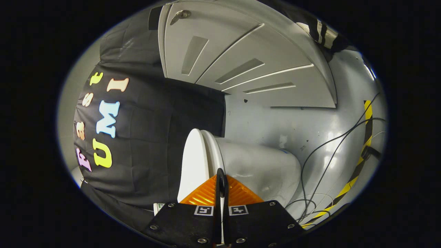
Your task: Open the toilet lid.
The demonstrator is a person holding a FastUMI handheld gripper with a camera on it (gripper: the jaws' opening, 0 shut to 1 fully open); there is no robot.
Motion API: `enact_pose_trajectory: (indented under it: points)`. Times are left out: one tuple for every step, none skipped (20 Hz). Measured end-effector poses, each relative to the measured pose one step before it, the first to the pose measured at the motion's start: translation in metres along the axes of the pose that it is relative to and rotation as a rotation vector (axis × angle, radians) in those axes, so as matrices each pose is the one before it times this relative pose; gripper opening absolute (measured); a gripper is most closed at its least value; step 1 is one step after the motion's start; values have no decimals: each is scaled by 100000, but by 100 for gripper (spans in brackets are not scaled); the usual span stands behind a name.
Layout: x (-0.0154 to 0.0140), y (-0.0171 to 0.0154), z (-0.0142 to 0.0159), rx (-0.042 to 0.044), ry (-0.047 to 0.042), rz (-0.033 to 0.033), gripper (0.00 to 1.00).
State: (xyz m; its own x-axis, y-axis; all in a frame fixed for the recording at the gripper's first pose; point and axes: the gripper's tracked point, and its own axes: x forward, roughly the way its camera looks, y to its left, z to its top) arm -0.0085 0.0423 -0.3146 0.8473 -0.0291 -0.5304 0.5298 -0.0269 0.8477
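- Pressed nearly together, the jaws of the gripper leave only a thin slit, and the edge of the toilet lid appears to run into that slit; whether both fingers truly press on it, I cannot tell
- Black cloth wall hangs in soft folds to the left, matte and creased
- Toilet lid sits just ahead of the fingers, smooth glossy white, a rounded slab lying close against the seat with only a narrow seam between, so the opening looks barely begun, if at all
- Bowl beyond is rounded, shiny ceramic
- White panelled door stands behind, flat with recessed slots
- Grey floor is slick and reflective, crossed by thin dark cables and striped hazard tape on the right
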Motion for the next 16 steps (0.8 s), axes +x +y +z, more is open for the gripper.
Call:
enact_pose_trajectory:
  points:
    - [20, -144, 156, -645, 86, -1197, 2]
    - [-15, -43, -82, -1376, 209, -1062, 2]
    - [89, -168, -69, -1373, 743, -1213, 2]
    - [-30, -149, -46, -1311, 466, -929, 2]
    - [-245, 29, -17, -604, 416, -684, 2]
    - [-165, 187, 224, -586, -250, -535, 0]
    - [-8, 354, 62, 334, 56, -241, 0]
    - [-170, 664, 90, -125, -113, -256, 0]
    - [-158, 567, 181, -575, -143, -26, 0]
    - [13, 321, -5, -710, 13, 16, 0]
    - [-174, 308, 90, -863, -76, -88, 0]
    - [-238, 299, -29, -991, 71, -25, 0]
    - [-209, 431, 153, -1753, -392, 309, 0]
    - [-260, 485, 160, -1706, -476, 456, 0]
    - [-320, 431, 78, -2085, -614, 515, 0]
    - [-233, 279, 52, -1823, -368, 398, 0]
